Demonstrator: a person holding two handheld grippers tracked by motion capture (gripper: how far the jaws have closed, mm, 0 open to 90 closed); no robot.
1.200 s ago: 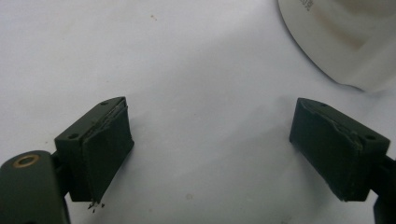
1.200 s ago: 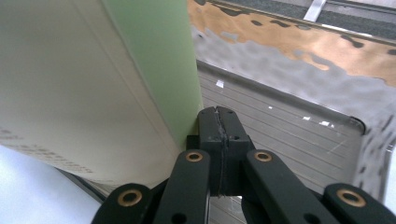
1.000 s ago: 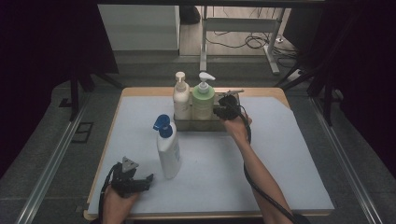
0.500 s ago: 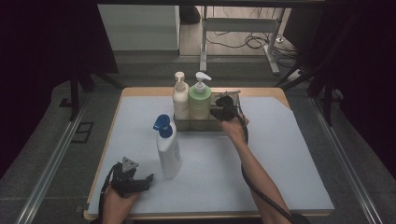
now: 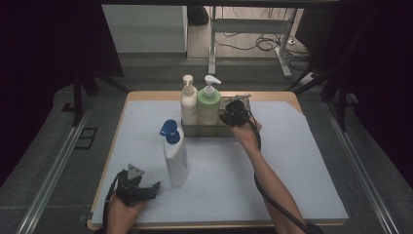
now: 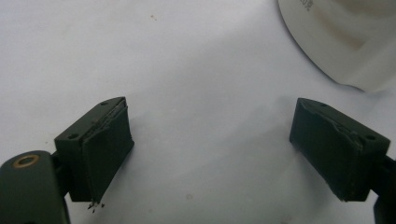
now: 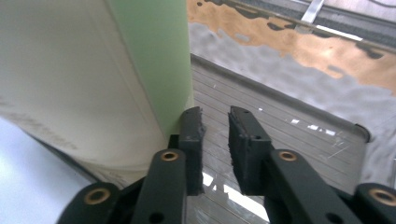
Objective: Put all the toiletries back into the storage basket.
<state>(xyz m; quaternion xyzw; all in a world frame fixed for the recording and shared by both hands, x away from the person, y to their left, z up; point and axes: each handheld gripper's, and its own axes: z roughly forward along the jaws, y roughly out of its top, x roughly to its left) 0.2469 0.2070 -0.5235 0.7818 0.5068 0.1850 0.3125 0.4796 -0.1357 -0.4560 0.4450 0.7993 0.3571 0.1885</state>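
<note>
The right gripper [image 5: 233, 113] hangs over the empty right part of the tray [image 5: 209, 130] at the far middle of the table [image 5: 292, 161], just beside the green bottle [image 5: 209, 106]. In the right gripper view its jaws have just been opening and stand a narrow gap apart with nothing between them; the gripper [image 7: 215, 119] points down at the ribbed tray [image 7: 299, 140] floor. The green bottle [image 7: 149, 56] rises just left of the left jaw, so close that touch cannot be told, and it lies outside the gap, not in it. The bottle stands upright in the tray's middle, with a cream bottle [image 5: 188, 103] upright close on its left; whether the two touch cannot be told. The tray's far rim runs behind the jaws, and past it lie the pale mat and the wooden table edge. A white bottle [image 5: 175, 157] with a blue pump stands upright on the mat, nearer the person and well apart from the tray. The left gripper [image 5: 146, 189] rests at the near left corner of the table in the person's hand, just left of that white bottle. In the left gripper view its jaws are spread wide over the bare mat, the gripper [image 6: 210, 140] holding nothing, and the white bottle [image 6: 341, 42] base shows beyond the right jaw, apart from it. Nothing blocks the open tray space under the right jaws but the green bottle's side.
</note>
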